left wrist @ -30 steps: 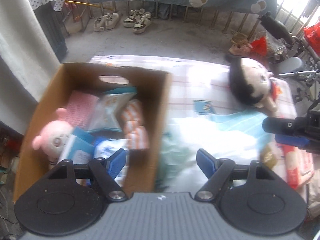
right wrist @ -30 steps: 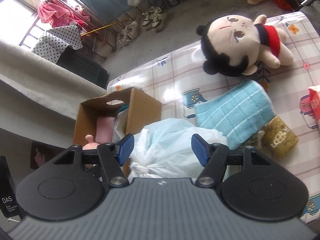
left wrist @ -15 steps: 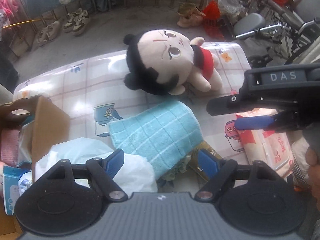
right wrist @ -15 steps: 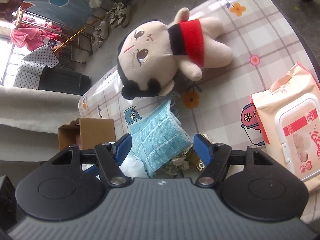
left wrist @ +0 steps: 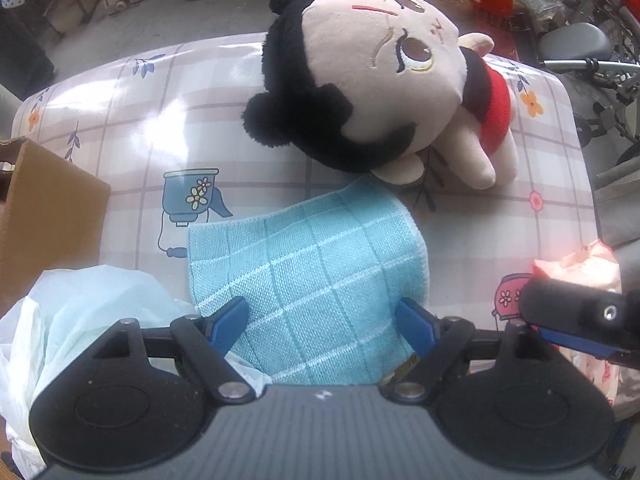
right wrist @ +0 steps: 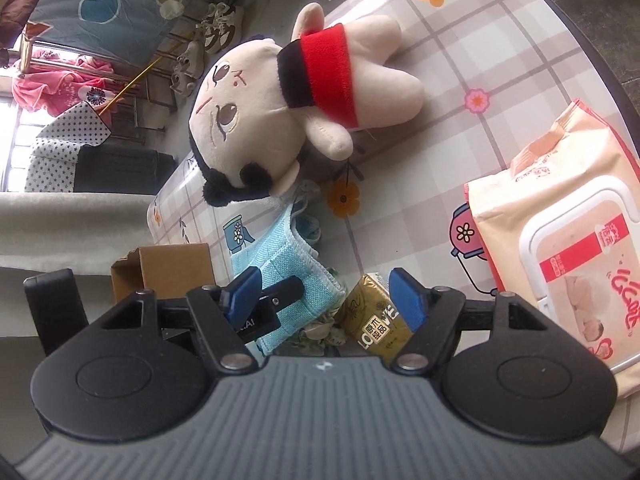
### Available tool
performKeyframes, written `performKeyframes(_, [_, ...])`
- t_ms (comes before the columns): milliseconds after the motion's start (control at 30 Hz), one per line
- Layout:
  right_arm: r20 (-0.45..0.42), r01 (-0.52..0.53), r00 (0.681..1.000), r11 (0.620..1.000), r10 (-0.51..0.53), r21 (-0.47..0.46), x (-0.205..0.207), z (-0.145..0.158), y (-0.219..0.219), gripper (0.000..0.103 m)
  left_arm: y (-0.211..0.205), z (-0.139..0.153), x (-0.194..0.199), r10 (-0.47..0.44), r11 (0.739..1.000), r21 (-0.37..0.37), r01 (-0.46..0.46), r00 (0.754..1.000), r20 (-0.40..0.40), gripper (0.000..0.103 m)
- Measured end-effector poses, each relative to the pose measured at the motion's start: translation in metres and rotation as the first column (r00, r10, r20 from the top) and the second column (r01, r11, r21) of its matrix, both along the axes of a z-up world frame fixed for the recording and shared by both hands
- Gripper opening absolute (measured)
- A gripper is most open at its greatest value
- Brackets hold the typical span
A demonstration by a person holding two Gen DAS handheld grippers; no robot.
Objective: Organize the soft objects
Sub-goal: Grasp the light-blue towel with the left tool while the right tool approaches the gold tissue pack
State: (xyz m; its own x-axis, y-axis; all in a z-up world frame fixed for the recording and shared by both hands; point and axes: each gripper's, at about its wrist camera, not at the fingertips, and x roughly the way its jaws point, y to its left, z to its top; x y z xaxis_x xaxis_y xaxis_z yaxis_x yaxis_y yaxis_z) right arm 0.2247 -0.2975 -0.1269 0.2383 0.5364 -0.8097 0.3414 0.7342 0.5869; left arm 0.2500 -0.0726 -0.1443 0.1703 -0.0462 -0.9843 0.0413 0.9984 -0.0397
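Observation:
A black-haired plush doll point(left wrist: 372, 84) with a red collar lies at the table's far side; it also shows in the right wrist view point(right wrist: 288, 112). A folded light-blue cloth point(left wrist: 316, 280) lies in front of it, also seen in the right wrist view point(right wrist: 288, 276). My left gripper point(left wrist: 322, 324) is open and empty, its fingers on either side of the cloth's near part. My right gripper point(right wrist: 324, 300) is open and empty above a small gold tissue pack point(right wrist: 372, 320). The cardboard box point(left wrist: 44, 216) stands at the left.
A crumpled pale plastic bag point(left wrist: 92, 320) lies beside the box. A pink wet-wipes pack point(right wrist: 568, 248) lies at the right on the flowered tablecloth point(left wrist: 208, 96). Shoes and clutter are on the floor beyond the table.
My left gripper swung right from over the box to the blue cloth and closer to the doll. My right gripper moved right and down toward the gold pack and wipes.

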Motion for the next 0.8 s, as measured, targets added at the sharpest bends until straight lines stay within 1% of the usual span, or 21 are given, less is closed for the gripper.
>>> performKeyframes(67, [0.01, 0.01, 1.0, 1.0, -0.01, -0.004, 0.0, 0.0, -0.002, 0.07, 0.002, -0.009, 0.005, 0.02, 1.0, -0.002, -0.02, 1.0, -0.023, 0.084])
performKeyframes(100, [0.016, 0.013, 1.0, 1.0, -0.013, -0.003, 0.0, 0.001, -0.004, 0.07, 0.003, -0.01, 0.006, 0.025, 1.0, -0.004, -0.025, 1.0, -0.018, 0.083])
performKeyframes(133, [0.02, 0.016, 1.0, 1.0, -0.016, -0.003, 0.001, 0.001, -0.005, 0.07, 0.005, -0.01, 0.007, 0.028, 1.0, -0.006, -0.028, 0.999, -0.016, 0.076])
performKeyframes(167, [0.021, 0.018, 1.0, 1.0, -0.018, -0.004, 0.002, 0.001, -0.006, 0.07, 0.006, -0.011, 0.008, 0.032, 0.999, -0.009, -0.032, 0.999, -0.016, 0.064])
performKeyframes(200, [0.02, 0.018, 1.0, 1.0, -0.018, -0.005, 0.003, 0.001, -0.006, 0.07, 0.008, -0.011, 0.009, 0.041, 0.999, -0.011, -0.041, 0.999, -0.013, 0.061])
performKeyframes(233, [0.022, 0.019, 1.0, 1.0, -0.018, -0.006, 0.003, 0.001, -0.007, 0.07, 0.011, -0.01, 0.009, 0.052, 0.999, -0.011, -0.052, 0.999, -0.007, 0.055])
performKeyframes(267, [0.025, 0.018, 1.0, 1.0, -0.017, -0.007, 0.004, 0.002, -0.008, 0.07, 0.013, -0.009, 0.01, 0.058, 0.998, -0.003, -0.058, 0.998, 0.0, 0.044])
performKeyframes(300, [0.029, 0.015, 0.999, 1.0, -0.014, -0.009, 0.005, 0.003, -0.008, 0.07, 0.014, -0.007, 0.011, 0.057, 0.998, 0.004, -0.057, 0.998, 0.006, 0.037])
performKeyframes(333, [0.033, 0.012, 0.999, 1.0, -0.011, -0.011, 0.006, 0.003, -0.008, 0.07, 0.016, -0.005, 0.011, 0.054, 0.998, -0.017, -0.054, 0.999, 0.007, 0.026])
performKeyframes(367, [0.036, 0.008, 0.999, 1.0, -0.008, -0.013, 0.007, 0.003, -0.008, 0.07, 0.019, -0.001, 0.011, 0.057, 0.998, -0.039, -0.057, 0.998, 0.008, 0.02])
performKeyframes(433, [0.038, -0.001, 0.999, 1.0, 0.002, -0.02, 0.008, 0.002, -0.007, 0.07, 0.018, 0.006, 0.012, 0.048, 0.997, -0.068, -0.047, 0.999, 0.008, 0.015])
performKeyframes(567, [0.038, -0.014, 0.999, 1.0, 0.015, -0.022, 0.009, 0.001, -0.003, 0.07, 0.015, 0.02, 0.011, 0.038, 0.997, -0.06, -0.037, 0.999, 0.02, 0.013])
performKeyframes(600, [0.04, -0.02, 0.999, 1.0, 0.021, -0.023, 0.008, 0.001, -0.001, 0.07, 0.017, 0.024, 0.011, 0.046, 0.996, -0.072, -0.044, 0.999, 0.028, 0.012])
performKeyframes(700, [0.041, -0.043, 0.998, 0.999, 0.044, -0.024, 0.008, 0.0, 0.005, 0.07, 0.031, 0.034, 0.009, 0.099, 0.987, -0.132, -0.093, 0.994, 0.038, 0.012])
performKeyframes(800, [0.042, -0.055, 0.998, 0.998, 0.056, -0.021, 0.008, 0.001, 0.009, 0.07, 0.05, 0.043, 0.006, 0.173, 0.968, -0.188, -0.163, 0.984, 0.035, 0.012])
